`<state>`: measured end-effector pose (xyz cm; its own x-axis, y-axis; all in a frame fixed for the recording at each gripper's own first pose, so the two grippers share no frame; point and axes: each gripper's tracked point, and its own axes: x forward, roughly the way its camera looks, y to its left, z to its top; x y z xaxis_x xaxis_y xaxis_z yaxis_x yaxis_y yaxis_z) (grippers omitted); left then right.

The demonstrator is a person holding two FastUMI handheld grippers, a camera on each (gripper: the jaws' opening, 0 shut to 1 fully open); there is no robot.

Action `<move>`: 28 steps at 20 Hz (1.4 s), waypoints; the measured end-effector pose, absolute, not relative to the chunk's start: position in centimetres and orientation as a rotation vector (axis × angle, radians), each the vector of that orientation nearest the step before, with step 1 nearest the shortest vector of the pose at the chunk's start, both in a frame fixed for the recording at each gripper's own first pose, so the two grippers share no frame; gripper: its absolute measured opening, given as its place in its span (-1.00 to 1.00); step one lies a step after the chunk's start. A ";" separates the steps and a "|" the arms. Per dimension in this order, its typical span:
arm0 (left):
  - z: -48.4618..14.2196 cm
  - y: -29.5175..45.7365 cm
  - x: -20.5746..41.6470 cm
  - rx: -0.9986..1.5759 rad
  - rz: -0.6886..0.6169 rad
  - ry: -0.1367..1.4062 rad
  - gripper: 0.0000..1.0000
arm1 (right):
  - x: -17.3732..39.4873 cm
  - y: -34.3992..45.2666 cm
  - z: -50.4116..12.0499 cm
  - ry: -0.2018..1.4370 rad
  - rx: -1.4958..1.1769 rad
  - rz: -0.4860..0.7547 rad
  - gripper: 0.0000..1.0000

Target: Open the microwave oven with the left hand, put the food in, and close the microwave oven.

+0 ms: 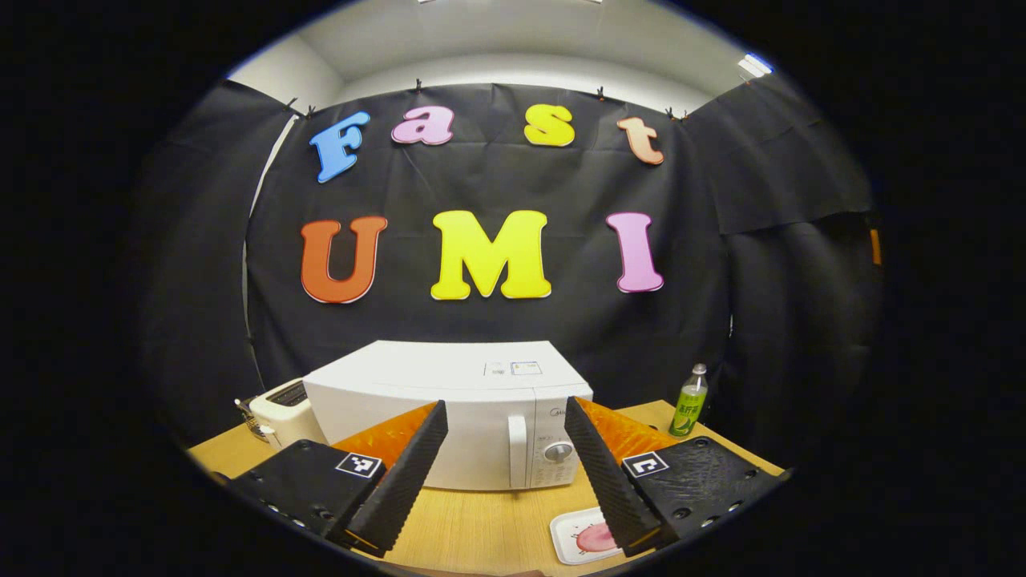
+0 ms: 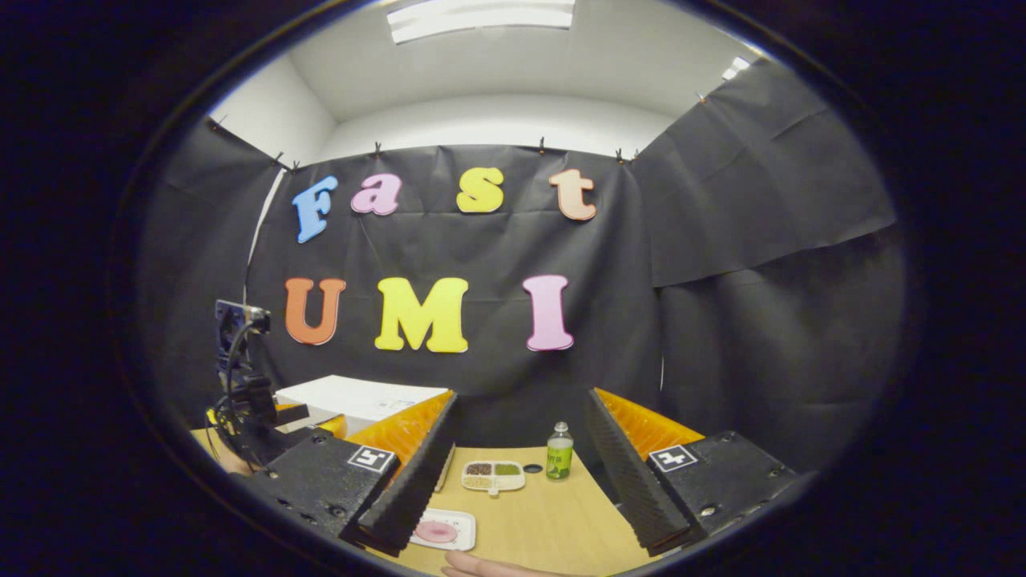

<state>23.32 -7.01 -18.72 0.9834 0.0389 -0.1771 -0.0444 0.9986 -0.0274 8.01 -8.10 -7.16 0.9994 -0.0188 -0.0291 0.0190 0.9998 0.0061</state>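
Left gripper view, microwave [image 1: 449,417] shut, label unreadable

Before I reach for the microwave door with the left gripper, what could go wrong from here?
1. The microwave door is shut, and its handle is narrow; the open left gripper could slip off it.
2. The swinging door may sweep the white plate of pink food lying in front.
3. The green bottle and divided snack tray stand near the open right gripper, which could knock them.
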 end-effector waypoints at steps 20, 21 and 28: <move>-30.5 -7.3 32.4 -0.039 0.067 0.169 0.72 | 13.5 -8.6 -16.0 0.143 0.029 0.041 0.86; -30.7 -7.4 32.4 -0.028 0.068 0.165 0.72 | 13.8 -8.7 -16.4 0.151 0.034 0.045 1.00; -32.5 -8.0 32.8 -0.049 0.052 0.217 -0.43 | 15.3 -8.9 -18.1 0.177 0.053 0.054 0.86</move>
